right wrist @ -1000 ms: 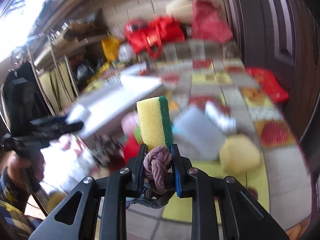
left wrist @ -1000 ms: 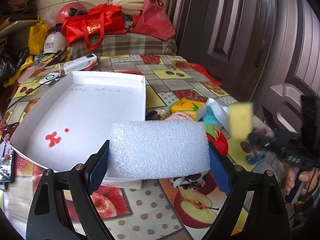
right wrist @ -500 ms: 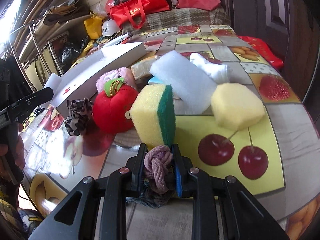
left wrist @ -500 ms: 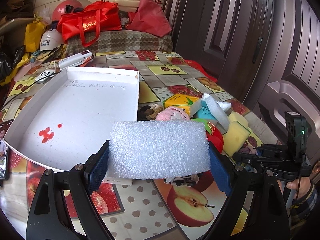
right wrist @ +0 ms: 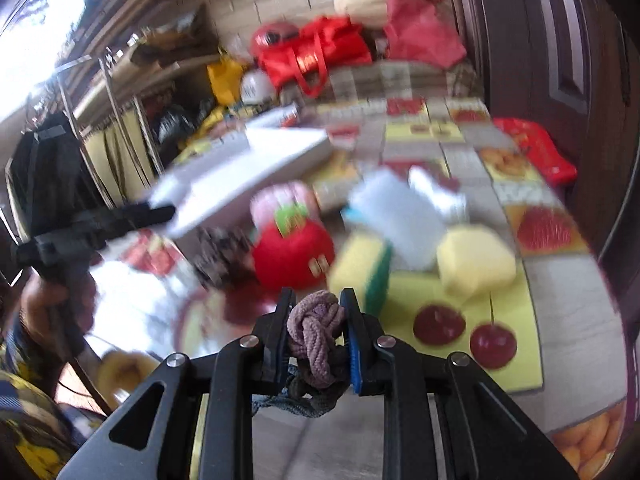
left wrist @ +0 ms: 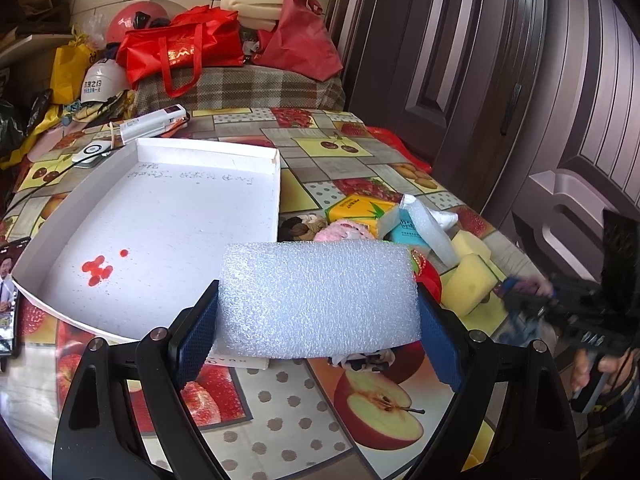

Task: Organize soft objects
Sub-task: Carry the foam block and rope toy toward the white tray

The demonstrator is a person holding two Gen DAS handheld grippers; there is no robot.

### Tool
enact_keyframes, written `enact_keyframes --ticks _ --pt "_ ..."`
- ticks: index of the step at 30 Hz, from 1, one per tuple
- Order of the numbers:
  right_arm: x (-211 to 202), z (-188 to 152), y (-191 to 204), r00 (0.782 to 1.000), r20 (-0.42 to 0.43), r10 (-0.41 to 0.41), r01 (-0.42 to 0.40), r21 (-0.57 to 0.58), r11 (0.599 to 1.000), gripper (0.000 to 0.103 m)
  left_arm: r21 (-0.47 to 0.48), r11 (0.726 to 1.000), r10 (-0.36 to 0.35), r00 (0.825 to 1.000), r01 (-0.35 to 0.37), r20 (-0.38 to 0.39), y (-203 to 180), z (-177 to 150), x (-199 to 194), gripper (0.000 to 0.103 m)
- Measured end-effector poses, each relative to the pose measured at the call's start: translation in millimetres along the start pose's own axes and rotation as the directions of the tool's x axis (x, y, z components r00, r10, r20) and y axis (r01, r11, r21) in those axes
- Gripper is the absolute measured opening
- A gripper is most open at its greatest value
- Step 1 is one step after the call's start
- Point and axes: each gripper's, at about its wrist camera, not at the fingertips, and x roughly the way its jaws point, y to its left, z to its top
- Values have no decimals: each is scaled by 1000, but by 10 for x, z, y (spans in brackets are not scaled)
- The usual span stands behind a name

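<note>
Right tool (right wrist: pixel 315 322) clamped on a mauve knotted cloth scrunchie (right wrist: pixel 316 330); the yellow-and-green scrub sponge (right wrist: pixel 362 266) that stood upright just ahead of its tips half a second ago now lies on the bench (right wrist: pixel 568 292) at 12 o'clock of the tool, apart from it. Right view is smeared, so the hand is likely in motion; reading: sponge is set down, scrunchie is the piece being carried. Left tool (left wrist: pixel 318 320) clamped on a white foam sheet block (left wrist: pixel 318 298), blue pads pressed to both ends, unchanged over the last second, held above the near edge of the white shallow cardboard tray (left wrist: pixel 276 184). Tray sits at 10 o'clock of the foam, holding no soft items yet, only red spots. Left view alone shows the tray's bare floor and the right tool, blurred, at 3 o'clock. Right view alone shows the scrunchie, the red apple-shaped plush (right wrist: pixel 294 254) and the plain yellow sponge block (right wrist: pixel 474 266) at 1 o'clock.
</note>
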Motion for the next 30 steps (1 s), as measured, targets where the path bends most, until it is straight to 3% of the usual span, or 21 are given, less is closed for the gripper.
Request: enact_keyframes --ticks 6,17,23,27,30 --pt "-65 278 181 997 77 23 -20 -40 999 22 -8 1000 30 999 -29 45 117 69 -147 90" --pt "98 577 414 990 123 64 -55 -68 996 22 -62 994 96 991 -90 95 461 123 -360 90" --pt "184 741 520 987 144 73 -65 -59 996 23 -42 990 136 983 -132 120 550 267 -383 90" --pt "217 856 546 982 171 75 -71 -32 997 23 -18 981 193 964 -193 182 586 508 -339 90" --pt "227 927 576 978 197 65 -64 -12 998 23 -18 956 287 923 -293 256 639 627 -252 90"
